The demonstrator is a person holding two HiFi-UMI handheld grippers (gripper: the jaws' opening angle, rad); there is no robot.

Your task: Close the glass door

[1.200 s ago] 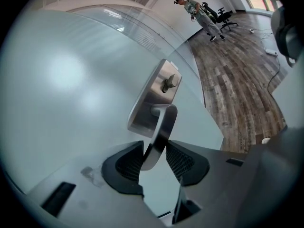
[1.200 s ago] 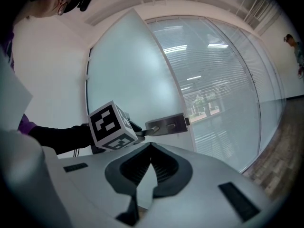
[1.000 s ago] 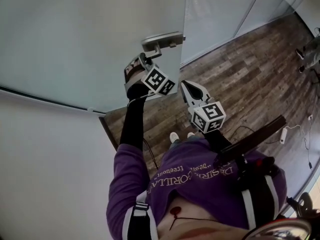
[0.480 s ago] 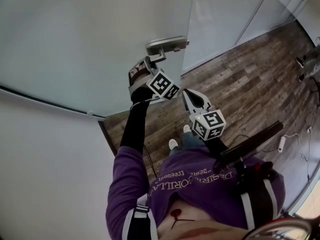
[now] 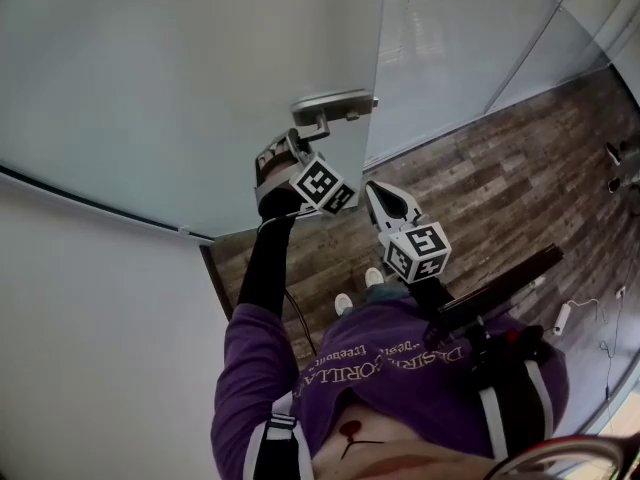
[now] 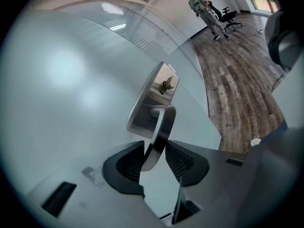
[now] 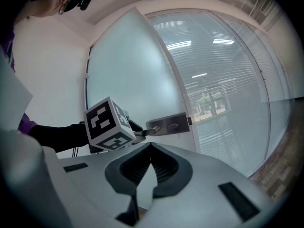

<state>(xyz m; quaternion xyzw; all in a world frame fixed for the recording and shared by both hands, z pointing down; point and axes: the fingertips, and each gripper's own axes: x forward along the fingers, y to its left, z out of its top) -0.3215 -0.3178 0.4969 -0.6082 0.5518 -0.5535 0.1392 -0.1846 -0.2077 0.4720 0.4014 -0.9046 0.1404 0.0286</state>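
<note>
The frosted glass door (image 5: 180, 88) fills the upper left of the head view, its free edge running down past a metal lock plate (image 5: 335, 104). A metal lever handle (image 6: 160, 134) sticks out of the plate (image 6: 148, 103). My left gripper (image 6: 153, 156) is shut on the handle's free end, its jaws pressed against both sides. In the head view the left gripper (image 5: 292, 148) sits just below the plate. My right gripper (image 5: 383, 199) hangs to the right of it, shut and holding nothing; its jaws meet at the tips (image 7: 151, 147). The right gripper view shows the handle plate (image 7: 170, 125) and the left gripper's marker cube (image 7: 108, 123).
A fixed glass panel with blinds (image 5: 460, 38) stands right of the door edge. Wood plank floor (image 5: 500, 198) stretches to the right. A white wall (image 5: 90, 348) is at the lower left. A person (image 6: 203, 13) and an office chair (image 6: 228, 17) stand far off.
The door's free edge and handle plate have drifted right and down in the head view, nearer the fixed panel. My left gripper went with the handle; the right gripper barely moved.
</note>
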